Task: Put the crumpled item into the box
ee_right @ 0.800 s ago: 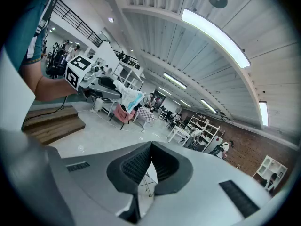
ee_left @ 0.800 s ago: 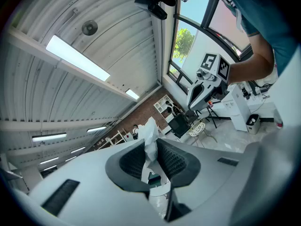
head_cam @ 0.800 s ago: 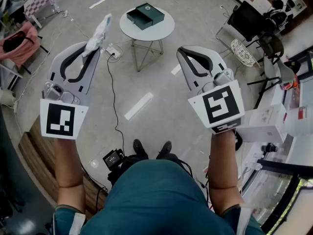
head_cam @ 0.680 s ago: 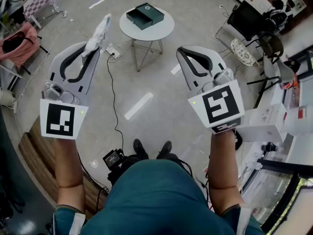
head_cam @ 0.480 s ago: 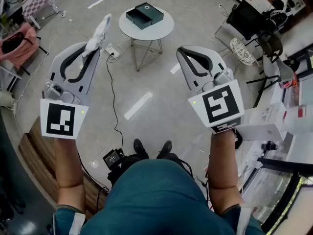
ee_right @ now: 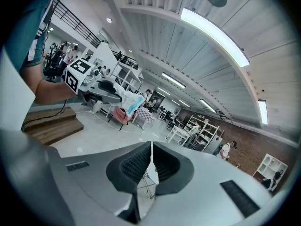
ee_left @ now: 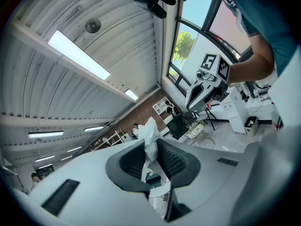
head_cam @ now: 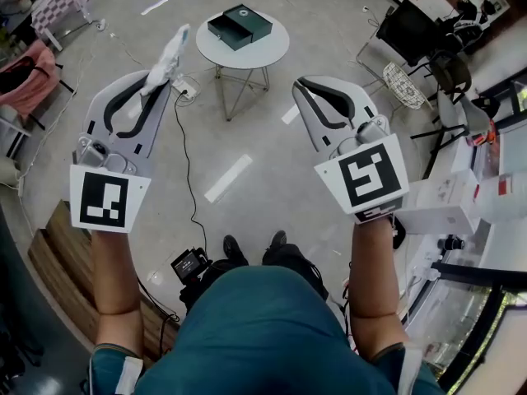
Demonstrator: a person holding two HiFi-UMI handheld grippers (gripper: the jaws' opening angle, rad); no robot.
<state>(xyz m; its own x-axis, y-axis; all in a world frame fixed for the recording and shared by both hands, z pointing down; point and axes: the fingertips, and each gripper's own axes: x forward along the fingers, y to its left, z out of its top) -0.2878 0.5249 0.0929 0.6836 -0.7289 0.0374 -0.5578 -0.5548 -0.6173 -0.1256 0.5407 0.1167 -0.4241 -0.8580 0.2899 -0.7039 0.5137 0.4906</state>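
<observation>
At about ten o'clock, your left gripper [head_cam: 156,81] is clamped on the crumpled white item [head_cam: 167,54], which sticks out beyond the jaw tips. At two o'clock, your right gripper [head_cam: 301,87] has its jaws pressed together with nothing between them. Farther out, at twelve, the dark box [head_cam: 240,25] sits on the small round table [head_cam: 265,54], well apart from the item. The pickup looks done, but you have yet to carry the item over and release it into the box.

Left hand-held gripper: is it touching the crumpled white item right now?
Touching. The left gripper view shows the crumpled white item pinched between the pads of the left hand-held gripper.
</observation>
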